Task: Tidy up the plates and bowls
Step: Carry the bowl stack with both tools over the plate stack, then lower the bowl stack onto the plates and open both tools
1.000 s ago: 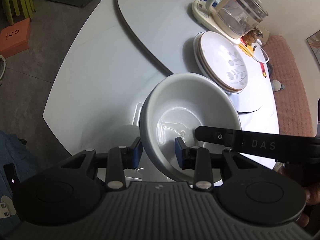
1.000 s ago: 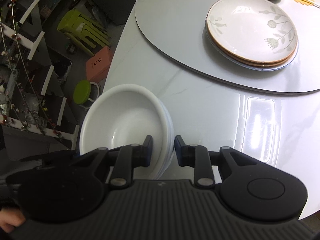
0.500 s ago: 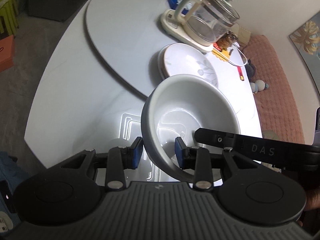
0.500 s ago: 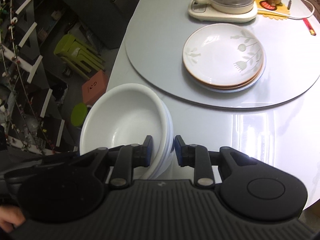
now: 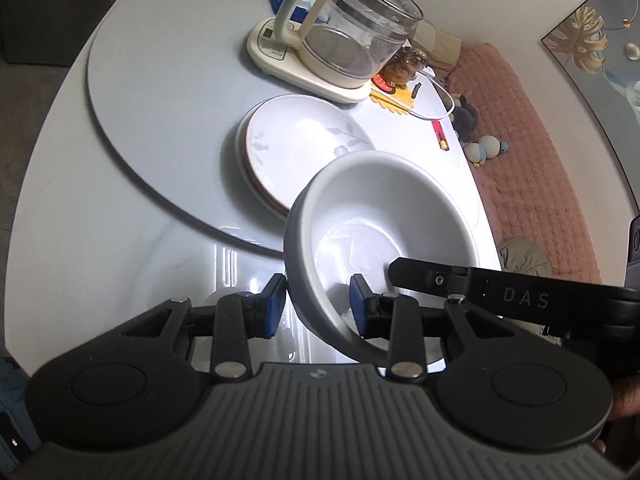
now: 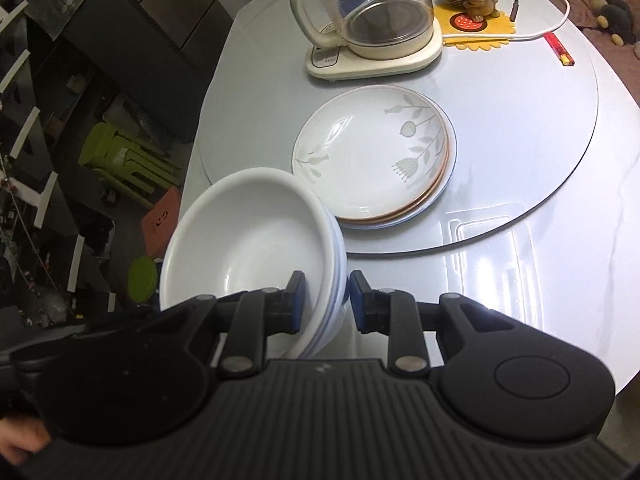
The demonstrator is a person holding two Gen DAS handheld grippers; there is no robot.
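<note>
Left claw [image 5: 316,304]: pads pinch the near-left rim of the bowl stack [image 5: 384,232], one pad outside the wall, one inside. Right claw [image 6: 326,300]: same job on the opposite rim of the bowls [image 6: 248,240], inner pad in the basin, outer pad on the outside wall; at least 3 nested rims show there. In the left view the right claw's finger also reaches over the bowl's far-right edge, so both claws carry 1 stack between them, tilted a bit toward the right claw's side.

Step in hand, as I read it: carry phase – bowls are off the worktop [image 6: 500,280] w/ no support under them, heading toward the plate stack [image 6: 372,160] on the round turntable [image 5: 160,100].

Bowls hang just in front of the plates' near edge, overlapping it in both views; whether they're over it or short of it I can't tell.

Next move prob. needs: both claws travelling level and in step, no change in squeeze, then lowering flat either onto the plates or beside them. Kettle [image 5: 344,36] sits just behind the plates – don't overshoot. Uneven lowering could let the nested bowls slide.
</note>
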